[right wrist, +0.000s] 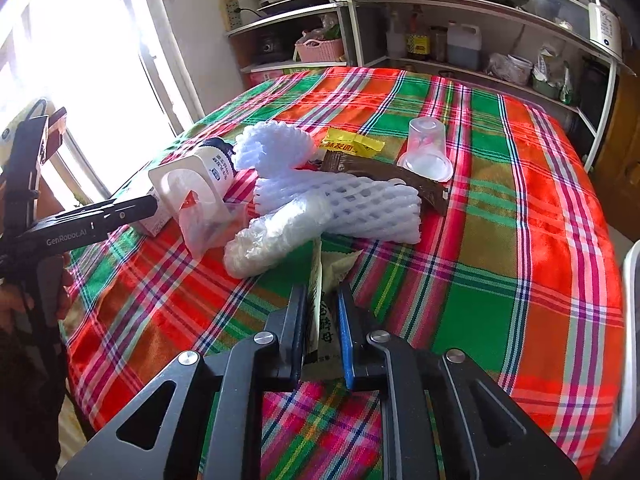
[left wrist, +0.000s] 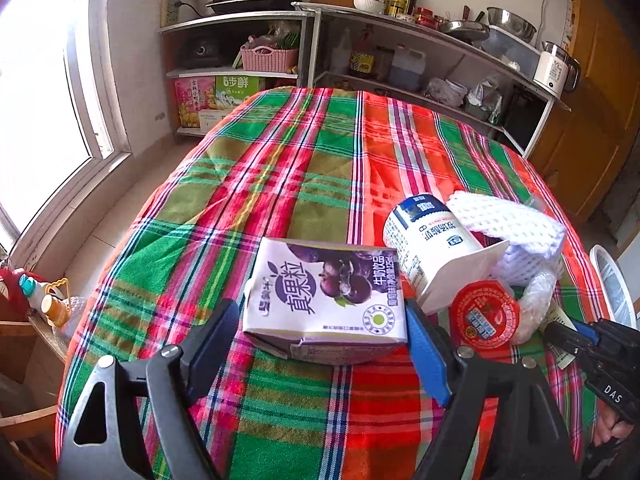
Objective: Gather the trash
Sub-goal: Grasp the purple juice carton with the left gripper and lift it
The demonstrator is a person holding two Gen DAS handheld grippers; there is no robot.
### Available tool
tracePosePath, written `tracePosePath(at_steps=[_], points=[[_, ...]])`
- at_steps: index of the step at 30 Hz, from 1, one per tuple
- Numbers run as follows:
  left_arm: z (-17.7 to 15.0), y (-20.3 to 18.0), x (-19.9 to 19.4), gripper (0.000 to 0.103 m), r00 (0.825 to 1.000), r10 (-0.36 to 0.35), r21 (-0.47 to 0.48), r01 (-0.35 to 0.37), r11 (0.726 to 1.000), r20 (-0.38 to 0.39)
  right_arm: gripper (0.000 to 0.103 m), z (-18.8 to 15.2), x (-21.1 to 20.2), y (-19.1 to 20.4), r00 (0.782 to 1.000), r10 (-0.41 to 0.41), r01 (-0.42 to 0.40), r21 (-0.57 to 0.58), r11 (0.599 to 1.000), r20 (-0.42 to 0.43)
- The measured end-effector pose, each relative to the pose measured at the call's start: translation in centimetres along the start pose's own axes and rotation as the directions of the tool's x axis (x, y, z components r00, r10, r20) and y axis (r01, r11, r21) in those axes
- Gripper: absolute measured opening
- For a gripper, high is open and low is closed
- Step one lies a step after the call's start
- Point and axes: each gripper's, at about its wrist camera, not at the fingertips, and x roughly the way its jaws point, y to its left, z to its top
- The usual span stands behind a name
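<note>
A purple milk carton [left wrist: 324,296] lies on its side on the plaid tablecloth [left wrist: 304,160]. My left gripper [left wrist: 320,332] stands open around the carton, one finger on each side, with a thin gap at the left pad. My right gripper [right wrist: 322,320] is shut on a flat white-green packet [right wrist: 318,300] that stands on edge between its pads. Beyond them lies a trash pile: a white yogurt cup [left wrist: 428,240], a white foam net [right wrist: 340,196], a red round lid [left wrist: 484,314] and a crumpled clear bag [right wrist: 272,236].
An upturned clear cup [right wrist: 426,148], a yellow wrapper [right wrist: 352,144] and a brown wrapper [right wrist: 404,182] lie further back. A white bin [left wrist: 612,280] stands off the table's right edge. Kitchen shelves line the far wall, and a window is on the left.
</note>
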Motion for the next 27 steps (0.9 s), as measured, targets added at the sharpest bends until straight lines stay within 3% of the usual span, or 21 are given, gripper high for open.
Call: tracePosePath(at_steps=[5, 7, 15, 27], points=[[-0.3, 0.0, 0.6, 0.082, 1.000, -0.011, -0.024, 0.011, 1.000, -0.011, 0.016, 0.0, 0.0, -0.2, 1.000, -0.001, 0.001, 0.015, 1.000, 0.004], [-0.4, 0.1, 0.6, 0.076, 1.000, -0.023, -0.039, 0.022, 0.999, -0.006, 0.015, 0.0, -0.1, -0.1, 1.000, -0.003, 0.003, 0.009, 1.000, 0.007], [-0.8, 0.0, -0.4, 0.076, 0.999, -0.032, -0.086, 0.033, 0.996, 0.012, 0.013, -0.7, -1.5, -0.4, 0.999, -0.001, 0.000, 0.029, 1.000, 0.035], [-1.6, -3.6, -5.0, 0.076, 0.993, -0.087, -0.040, 0.090, 0.995, 0.080, 0.013, -1.9, -5.1, -2.1, 0.995, 0.001, -0.009, 0.077, 0.997, 0.098]])
